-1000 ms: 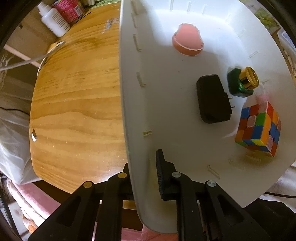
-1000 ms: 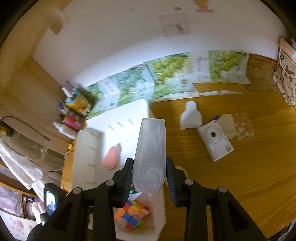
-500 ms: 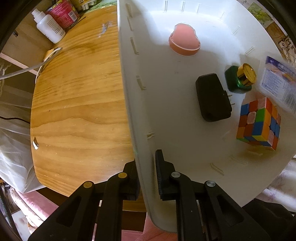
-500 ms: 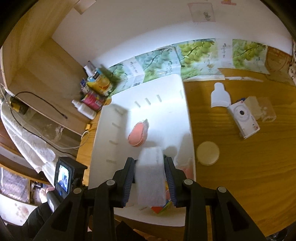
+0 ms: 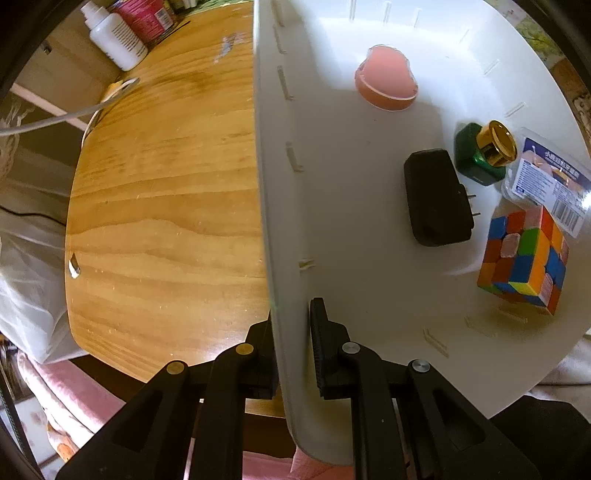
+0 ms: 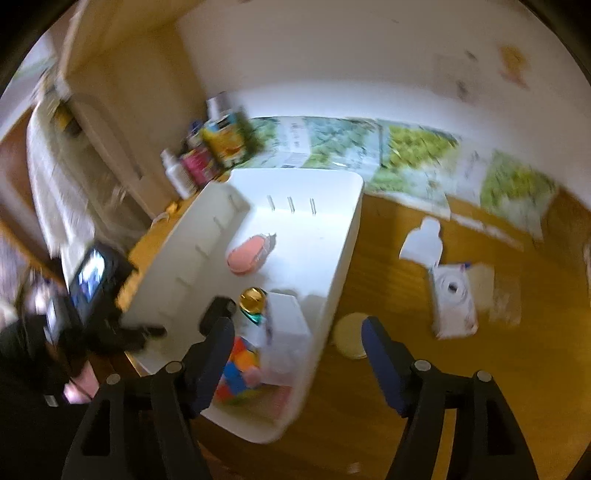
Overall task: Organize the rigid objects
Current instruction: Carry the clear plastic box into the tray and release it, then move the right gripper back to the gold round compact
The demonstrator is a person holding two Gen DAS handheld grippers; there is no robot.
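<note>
My left gripper [image 5: 291, 325] is shut on the near wall of a white bin [image 5: 280, 229]. In the bin lie a pink heart-shaped box [image 5: 386, 83], a black charger [image 5: 436, 197], a green bottle with a gold cap [image 5: 484, 151], a colour cube [image 5: 524, 258] and a clear plastic case with a blue label [image 5: 550, 177] that rests against the cube. My right gripper [image 6: 297, 332] hangs above the bin's near right corner with its jaws opening. The clear case [image 6: 286, 339] lies loose below them, touching neither pad.
On the wooden table to the right of the bin [image 6: 343, 258] lie a round beige lid [image 6: 351, 334], a white camera [image 6: 452, 306], a white bottle-shaped piece [image 6: 423, 242] and a clear box [image 6: 504, 295]. A white bottle [image 5: 110, 37] and a red can [image 5: 142, 18] stand behind the bin.
The right gripper carried the clear case over the bin, rolled, and opened; the case now lies in the bin by the cube. The left gripper kept its grip on the bin wall.
</note>
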